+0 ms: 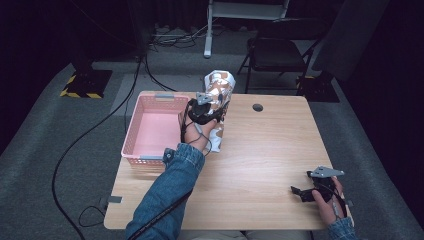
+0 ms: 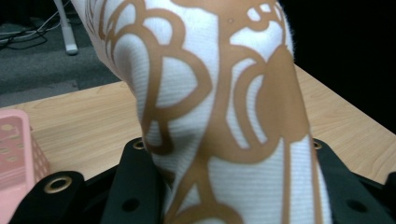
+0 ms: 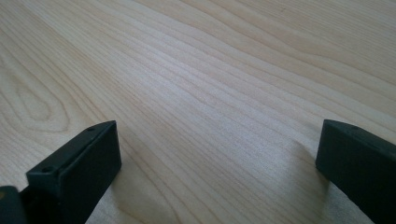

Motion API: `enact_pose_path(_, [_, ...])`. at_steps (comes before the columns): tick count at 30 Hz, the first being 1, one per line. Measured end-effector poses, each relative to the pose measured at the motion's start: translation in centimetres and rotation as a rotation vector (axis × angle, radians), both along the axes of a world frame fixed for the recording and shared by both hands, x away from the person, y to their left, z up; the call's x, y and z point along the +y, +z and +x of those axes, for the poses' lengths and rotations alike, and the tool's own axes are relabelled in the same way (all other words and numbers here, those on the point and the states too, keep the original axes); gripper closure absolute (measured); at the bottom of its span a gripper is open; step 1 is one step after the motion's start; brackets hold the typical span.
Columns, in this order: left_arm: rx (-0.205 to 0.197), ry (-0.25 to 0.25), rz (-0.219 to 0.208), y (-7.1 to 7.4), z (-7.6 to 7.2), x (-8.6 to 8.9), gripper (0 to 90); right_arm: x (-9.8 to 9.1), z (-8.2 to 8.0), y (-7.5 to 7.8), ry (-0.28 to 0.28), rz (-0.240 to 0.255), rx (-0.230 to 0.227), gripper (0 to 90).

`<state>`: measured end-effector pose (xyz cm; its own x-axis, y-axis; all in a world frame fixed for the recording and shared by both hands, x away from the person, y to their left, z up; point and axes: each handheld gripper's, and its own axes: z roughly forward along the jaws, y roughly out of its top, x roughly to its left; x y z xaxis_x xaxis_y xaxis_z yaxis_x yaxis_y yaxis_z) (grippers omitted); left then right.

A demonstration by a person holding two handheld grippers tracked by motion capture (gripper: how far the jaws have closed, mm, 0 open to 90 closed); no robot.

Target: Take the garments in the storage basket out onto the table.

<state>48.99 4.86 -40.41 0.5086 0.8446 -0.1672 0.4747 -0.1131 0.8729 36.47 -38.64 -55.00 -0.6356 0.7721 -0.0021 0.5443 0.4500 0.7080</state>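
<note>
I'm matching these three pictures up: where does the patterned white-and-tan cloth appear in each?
High view: the cloth hangs in the left gripper, right of the pink basket.
Left gripper view: centre, clamped between the jaws.
Right gripper view: not in it.
Shared landmark: the wooden table.

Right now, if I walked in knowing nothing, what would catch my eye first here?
Probably the white cloth with tan swirls, held up off the wooden table by the left gripper, whose jaws are shut on it. Just left of it sits a pink basket near the table's left edge. The right gripper rests open at the near right corner.
</note>
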Motion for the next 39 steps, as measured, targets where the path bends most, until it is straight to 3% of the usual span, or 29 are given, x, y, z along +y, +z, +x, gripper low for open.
enact_pose_path(22, [0.028,-0.038,-0.016,-2.4,0.3,-2.4,59.5,0.0,0.0,0.0,0.008,-0.002,-0.001,0.0])
enact_pose_path(39, [0.080,-0.047,-0.010,-5.1,0.7,-3.3,59.3,0.0,0.0,0.0,0.008,-0.002,0.000,0.0])
